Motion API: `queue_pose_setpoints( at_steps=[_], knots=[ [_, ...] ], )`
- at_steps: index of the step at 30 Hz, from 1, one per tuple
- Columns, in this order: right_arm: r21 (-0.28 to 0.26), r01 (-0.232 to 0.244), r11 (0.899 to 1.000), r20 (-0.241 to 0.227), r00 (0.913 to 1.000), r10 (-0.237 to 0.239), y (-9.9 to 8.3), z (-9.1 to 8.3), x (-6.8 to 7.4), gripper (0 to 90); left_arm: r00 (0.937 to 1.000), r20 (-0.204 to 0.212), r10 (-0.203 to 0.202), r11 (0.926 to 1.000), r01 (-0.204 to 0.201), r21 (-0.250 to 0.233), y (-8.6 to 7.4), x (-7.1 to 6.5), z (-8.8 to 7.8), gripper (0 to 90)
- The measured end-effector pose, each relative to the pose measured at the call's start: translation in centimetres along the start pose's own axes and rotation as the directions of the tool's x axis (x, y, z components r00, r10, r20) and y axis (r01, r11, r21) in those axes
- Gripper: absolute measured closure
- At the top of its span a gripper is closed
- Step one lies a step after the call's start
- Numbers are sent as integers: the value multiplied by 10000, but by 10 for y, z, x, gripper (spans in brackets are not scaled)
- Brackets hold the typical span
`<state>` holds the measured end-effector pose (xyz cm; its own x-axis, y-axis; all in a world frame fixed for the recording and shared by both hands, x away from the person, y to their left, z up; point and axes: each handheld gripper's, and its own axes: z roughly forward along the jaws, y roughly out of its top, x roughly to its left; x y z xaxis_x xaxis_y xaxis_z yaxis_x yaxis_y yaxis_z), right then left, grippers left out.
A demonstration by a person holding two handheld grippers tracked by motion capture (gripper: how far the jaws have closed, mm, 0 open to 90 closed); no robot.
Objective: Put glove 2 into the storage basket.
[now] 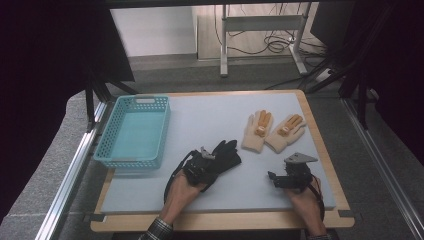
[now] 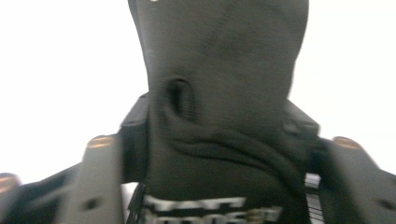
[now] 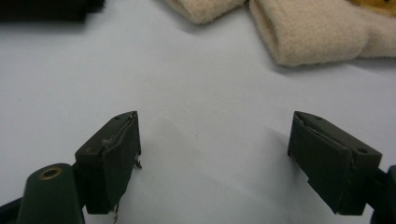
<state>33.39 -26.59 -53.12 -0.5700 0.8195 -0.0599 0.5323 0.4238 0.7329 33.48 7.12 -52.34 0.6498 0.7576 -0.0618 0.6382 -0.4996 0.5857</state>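
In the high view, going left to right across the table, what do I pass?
Turquoise basket → left gripper at the black glove → two cream gloves with orange patches, side by side → right gripper, jaws open over bare mat.

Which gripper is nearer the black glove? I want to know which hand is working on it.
Left. The left gripper is on the black glove, its jaws pressing the cuff between them. The right gripper sits apart, open over bare mat, off to the glove's right.

Bare mat (image 1: 200, 120) between basket (image 1: 132, 131) and cream gloves (image 1: 272, 131).
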Motion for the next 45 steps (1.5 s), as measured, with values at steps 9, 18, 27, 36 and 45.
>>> queue_pose_setpoints(
  at_steps=[9, 18, 27, 36, 45],
  knots=[
    [-2, 4, 10000, -2, 10000, -4, 0, 0, 0, 167, 9999, -34, 98, 9996, -99, -255, 8, 10, -11, 670],
    [2, -4, 10000, 1, 10000, 4, 0, 0, 0, 167, 9985, -540, -8, 9977, -29, -683, 26, 26, -40, 662],
    [-4, -1, 10000, -2, 10000, 1, 0, 0, 0, 167, 9925, -1024, -664, 9939, 567, -948, 35, 60, -67, 655],
    [-11, 3, 10000, 1, 10000, -3, 0, 0, 0, 167, 9656, -2156, -1454, 9863, 1242, -1089, 34, 104, -99, 641],
    [-6, 3, 10000, 6, 10000, -3, 0, 0, 0, 166, 9174, -2892, -2734, 9613, 2499, -1159, 11, 159, -120, 637]
  ],
)
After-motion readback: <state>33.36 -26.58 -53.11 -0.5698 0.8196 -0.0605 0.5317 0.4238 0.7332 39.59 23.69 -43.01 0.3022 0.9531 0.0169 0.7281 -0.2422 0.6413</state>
